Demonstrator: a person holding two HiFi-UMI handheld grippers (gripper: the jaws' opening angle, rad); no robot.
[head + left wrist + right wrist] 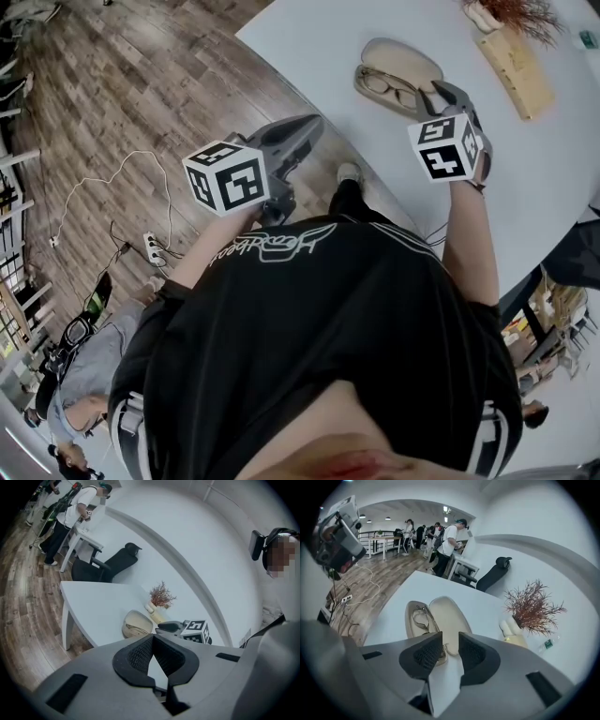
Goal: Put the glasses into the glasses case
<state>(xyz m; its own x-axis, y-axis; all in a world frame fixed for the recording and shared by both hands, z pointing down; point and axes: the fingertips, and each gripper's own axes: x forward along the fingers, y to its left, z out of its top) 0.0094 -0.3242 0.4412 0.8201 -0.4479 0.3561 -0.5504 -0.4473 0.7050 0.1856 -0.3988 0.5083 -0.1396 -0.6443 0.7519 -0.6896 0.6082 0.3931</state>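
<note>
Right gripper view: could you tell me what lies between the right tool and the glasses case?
Nothing but bare table, in that view; the open glasses case sits just past the parted jaws of the right tool.

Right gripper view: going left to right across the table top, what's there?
On the table: glasses lying in the left half of the open glasses case → the case's empty right half → white vase → dried plant standing in it → small green-topped item, too small to name.
</note>
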